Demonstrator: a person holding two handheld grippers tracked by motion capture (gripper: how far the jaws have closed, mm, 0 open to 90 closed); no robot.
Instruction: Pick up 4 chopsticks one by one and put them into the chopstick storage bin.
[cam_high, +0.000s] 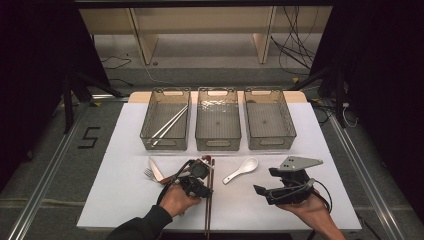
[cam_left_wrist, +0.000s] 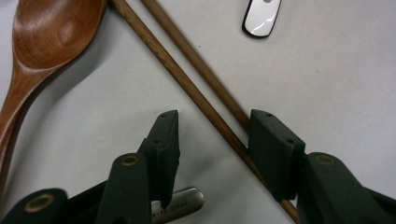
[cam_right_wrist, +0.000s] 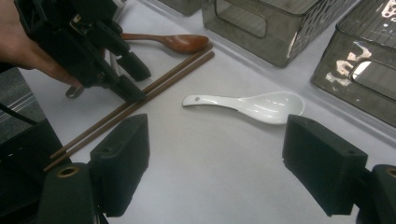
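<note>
A black "5" (cam_high: 89, 137) on the grey floor left of the table (cam_high: 125, 195).

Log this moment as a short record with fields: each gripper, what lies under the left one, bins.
left gripper: open, jaws straddling the wooden chopsticks
right gripper: open, above the sheet, short of the white spoon
wooden spoon: beside the chopsticks
bins: three clear; left bin holds metal chopsticks
</note>
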